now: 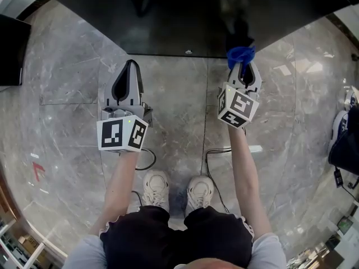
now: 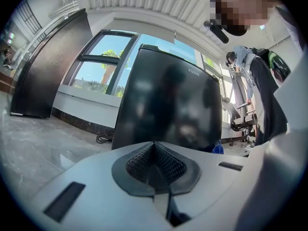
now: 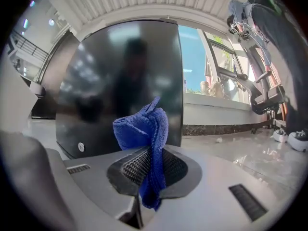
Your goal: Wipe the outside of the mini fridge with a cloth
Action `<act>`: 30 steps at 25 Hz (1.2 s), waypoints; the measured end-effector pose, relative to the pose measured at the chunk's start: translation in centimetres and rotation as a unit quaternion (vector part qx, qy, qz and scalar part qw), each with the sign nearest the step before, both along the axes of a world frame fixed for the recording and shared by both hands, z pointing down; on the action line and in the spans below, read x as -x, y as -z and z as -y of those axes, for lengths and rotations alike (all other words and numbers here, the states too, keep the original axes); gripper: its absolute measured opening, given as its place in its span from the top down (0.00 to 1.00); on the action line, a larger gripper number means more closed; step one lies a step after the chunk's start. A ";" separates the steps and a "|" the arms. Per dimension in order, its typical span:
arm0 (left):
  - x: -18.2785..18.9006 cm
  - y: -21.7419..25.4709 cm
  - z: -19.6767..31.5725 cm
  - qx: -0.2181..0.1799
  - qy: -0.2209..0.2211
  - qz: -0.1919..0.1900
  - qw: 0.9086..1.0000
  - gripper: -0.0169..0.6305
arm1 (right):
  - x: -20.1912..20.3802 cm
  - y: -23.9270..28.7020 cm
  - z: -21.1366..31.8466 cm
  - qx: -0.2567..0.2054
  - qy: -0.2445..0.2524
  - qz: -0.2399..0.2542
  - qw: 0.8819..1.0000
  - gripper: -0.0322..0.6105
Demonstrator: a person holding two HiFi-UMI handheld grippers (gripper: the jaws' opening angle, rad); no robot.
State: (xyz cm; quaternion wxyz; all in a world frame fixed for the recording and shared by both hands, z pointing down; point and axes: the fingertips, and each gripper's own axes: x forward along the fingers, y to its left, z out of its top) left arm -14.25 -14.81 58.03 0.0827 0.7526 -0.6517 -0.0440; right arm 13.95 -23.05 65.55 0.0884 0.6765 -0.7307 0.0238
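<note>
Head view – a person is standing on the marble floor (image 1: 67, 94), facing the black mini fridge (image 1: 185, 15) and holding both grippers out towards its front. The left gripper (image 1: 132, 64) is hanging just short of the fridge. The right gripper (image 1: 242, 65) is carrying a blue cloth (image 1: 241, 54) right at the fridge's front edge; I cannot tell whether they are touching.

Left gripper view – the fingers (image 2: 144, 160) are pressing together with nothing between them. The mini fridge (image 2: 168, 100) is standing upright ahead, near.

Right gripper view – the fingers (image 3: 130, 170) are pinching the cloth (image 3: 144, 129), which is bunching up above them and hanging down below. The glossy door of the mini fridge (image 3: 110, 76) is filling the space right behind it.
</note>
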 end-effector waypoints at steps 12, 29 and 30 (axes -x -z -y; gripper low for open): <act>-0.6 -0.2 0.1 0.003 -0.004 0.006 1.000 0.97 | -7.8 -1.3 1.5 0.020 -0.114 0.052 0.992 0.86; -3.1 3.3 -0.8 -0.021 -0.019 0.003 1.000 0.97 | -8.0 4.9 -4.3 -0.006 -0.103 0.119 0.988 0.86; -3.4 3.8 -0.9 -0.024 -0.021 0.003 0.999 0.97 | -7.5 6.1 -4.8 -0.013 -0.094 0.124 0.988 0.86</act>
